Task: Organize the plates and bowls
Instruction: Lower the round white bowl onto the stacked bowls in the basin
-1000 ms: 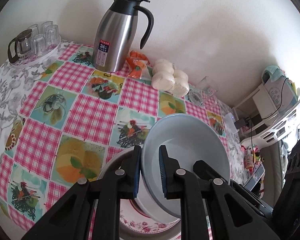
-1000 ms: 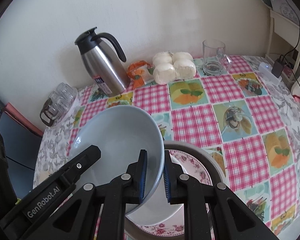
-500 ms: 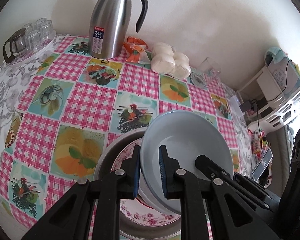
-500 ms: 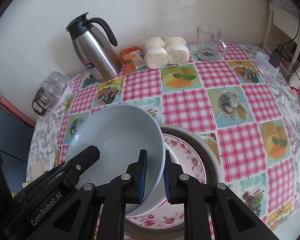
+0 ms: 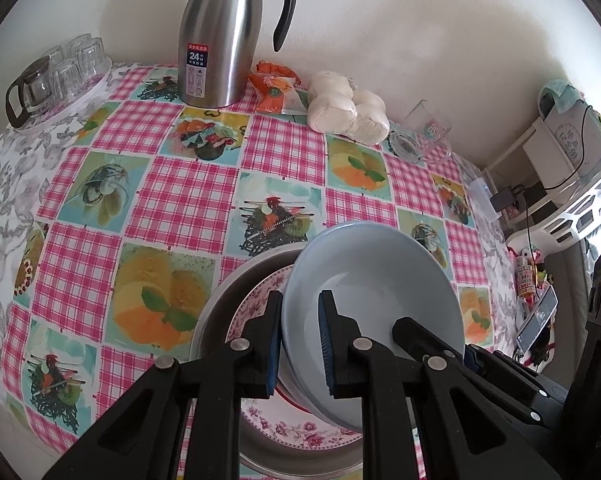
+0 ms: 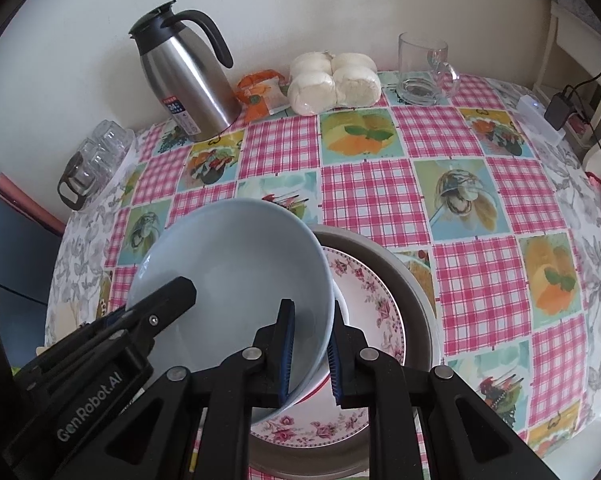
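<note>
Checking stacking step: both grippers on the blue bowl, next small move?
Probably lower it a little further, levelling it: both hand-held grippers, left and right, clamp opposite rims of the blue bowl, tilted over the floral plate stack.

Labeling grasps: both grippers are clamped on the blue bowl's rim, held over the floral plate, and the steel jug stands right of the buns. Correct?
One error: the jug stands left of the buns, not right; the right wrist view shows it. The rest holds: the left gripper and right gripper clamp the blue bowl by its rim over the floral plate.
</note>
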Demonstrator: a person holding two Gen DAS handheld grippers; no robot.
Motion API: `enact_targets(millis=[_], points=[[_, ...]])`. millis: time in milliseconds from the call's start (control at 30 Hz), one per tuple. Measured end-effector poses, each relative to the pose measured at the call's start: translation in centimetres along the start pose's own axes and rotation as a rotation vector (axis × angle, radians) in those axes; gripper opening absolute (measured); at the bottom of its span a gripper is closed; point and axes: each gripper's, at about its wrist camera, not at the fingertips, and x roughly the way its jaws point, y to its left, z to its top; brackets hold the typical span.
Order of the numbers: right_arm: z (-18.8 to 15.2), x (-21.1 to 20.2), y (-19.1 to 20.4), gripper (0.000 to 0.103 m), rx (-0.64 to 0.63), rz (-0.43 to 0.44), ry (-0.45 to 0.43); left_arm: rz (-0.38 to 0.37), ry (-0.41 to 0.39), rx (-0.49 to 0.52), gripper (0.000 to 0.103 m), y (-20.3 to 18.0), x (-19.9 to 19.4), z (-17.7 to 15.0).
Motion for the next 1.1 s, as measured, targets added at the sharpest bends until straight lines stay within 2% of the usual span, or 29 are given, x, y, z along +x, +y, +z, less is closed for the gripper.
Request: enact_targets(millis=[300, 500, 833, 900, 1100], points=[[0.0, -0.1, -0.1, 0.018, -0.002, 0.017, 0.011, 0.010, -0.007, 0.004, 0.017, 0.1, -0.1, 0.0], [0.0, -0.6, -0.1, 0.018, -0.009, 0.009, -0.007, 0.050, -0.018, 0.020, 0.017, 0.2, 0.2, 0.1], [0.3, -1.6, -1.2, 0.021, 0.021, 0.006, -0.041, 0.043, -0.021, 0.028, 0.017, 0.0, 0.1, 0.0], [0.3, -1.5, -1.5, 0.024, 0.031, 0.012, -0.039, 0.041, -0.020, 0.026, 0.017, 0.0, 0.1, 0.0], [0.3, -0.4, -2.2, 0.025, 0.047, 0.024, -0.020, 0.044, -0.021, 0.022, 0.017, 0.1, 0.1, 0.0]])
